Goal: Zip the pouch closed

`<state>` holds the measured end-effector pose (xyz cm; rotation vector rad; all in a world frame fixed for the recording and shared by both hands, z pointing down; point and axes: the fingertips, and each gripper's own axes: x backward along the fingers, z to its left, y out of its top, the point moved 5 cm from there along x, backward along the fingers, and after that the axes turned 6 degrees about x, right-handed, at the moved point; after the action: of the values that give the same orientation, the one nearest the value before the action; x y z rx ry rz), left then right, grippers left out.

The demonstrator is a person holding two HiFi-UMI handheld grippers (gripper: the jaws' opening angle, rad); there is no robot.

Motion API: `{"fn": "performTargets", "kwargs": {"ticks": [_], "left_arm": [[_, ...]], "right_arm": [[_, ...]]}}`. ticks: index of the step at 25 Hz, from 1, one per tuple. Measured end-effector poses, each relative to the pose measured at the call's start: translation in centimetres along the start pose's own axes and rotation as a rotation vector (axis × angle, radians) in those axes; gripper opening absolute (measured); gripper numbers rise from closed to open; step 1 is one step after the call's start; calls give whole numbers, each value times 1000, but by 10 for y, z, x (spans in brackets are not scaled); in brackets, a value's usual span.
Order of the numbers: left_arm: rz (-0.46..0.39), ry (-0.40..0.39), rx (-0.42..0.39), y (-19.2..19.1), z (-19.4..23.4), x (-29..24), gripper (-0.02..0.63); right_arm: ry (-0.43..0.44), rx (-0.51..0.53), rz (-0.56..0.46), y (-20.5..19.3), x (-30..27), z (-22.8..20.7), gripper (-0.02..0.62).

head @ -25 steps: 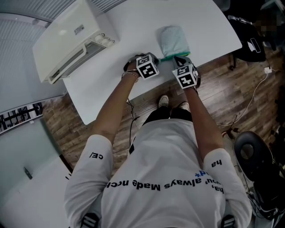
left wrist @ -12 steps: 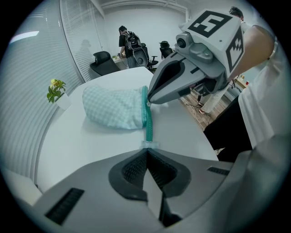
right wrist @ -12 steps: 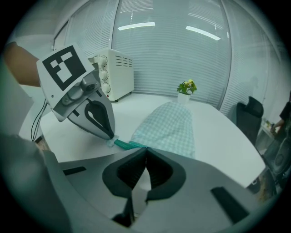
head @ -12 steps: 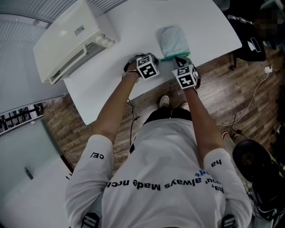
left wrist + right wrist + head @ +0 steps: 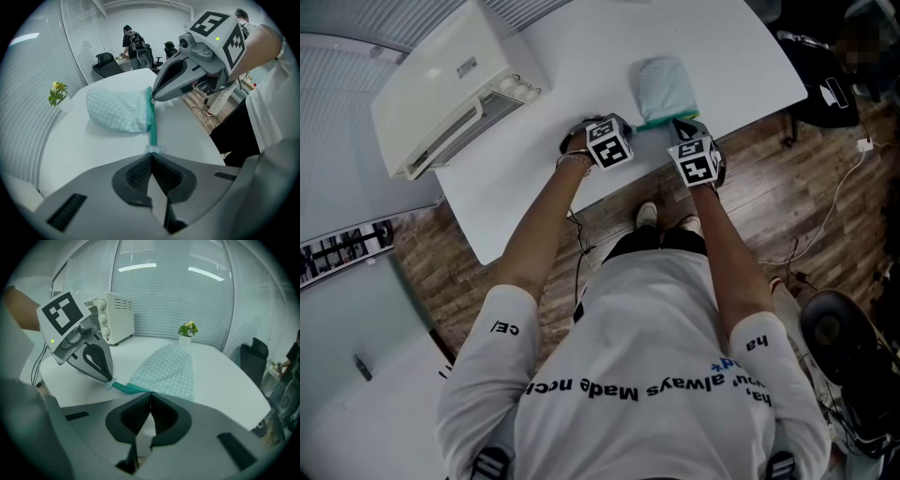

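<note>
My right gripper (image 5: pixel 150 393) has edged slightly rightward since a second ago; the left gripper (image 5: pixel 151 152) has not moved. Both sets of fingers are closed on the teal zipper (image 5: pixel 151 124), left on its tail, right at the mouth of the checked pouch (image 5: pixel 664 86). The pouch lies on the white surface (image 5: pixel 581 56) near the front edge, long axis running away from me, zippered mouth toward me.

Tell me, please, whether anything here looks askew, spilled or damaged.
Nothing stands out. The pouch lies on the table near its edge, its zipper stretched straight between the left tool and the right tool, both shut on it.
</note>
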<state>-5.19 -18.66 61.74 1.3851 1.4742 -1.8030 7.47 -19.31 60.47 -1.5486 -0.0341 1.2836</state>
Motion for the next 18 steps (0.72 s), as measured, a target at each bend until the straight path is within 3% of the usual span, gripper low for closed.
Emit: {"fn": "performTargets", "kwargs": {"ticks": [18], "left_arm": [[11, 11, 13, -10, -2, 5, 18]], "right_arm": [[-13, -2, 14, -10, 7, -20, 11]]}}
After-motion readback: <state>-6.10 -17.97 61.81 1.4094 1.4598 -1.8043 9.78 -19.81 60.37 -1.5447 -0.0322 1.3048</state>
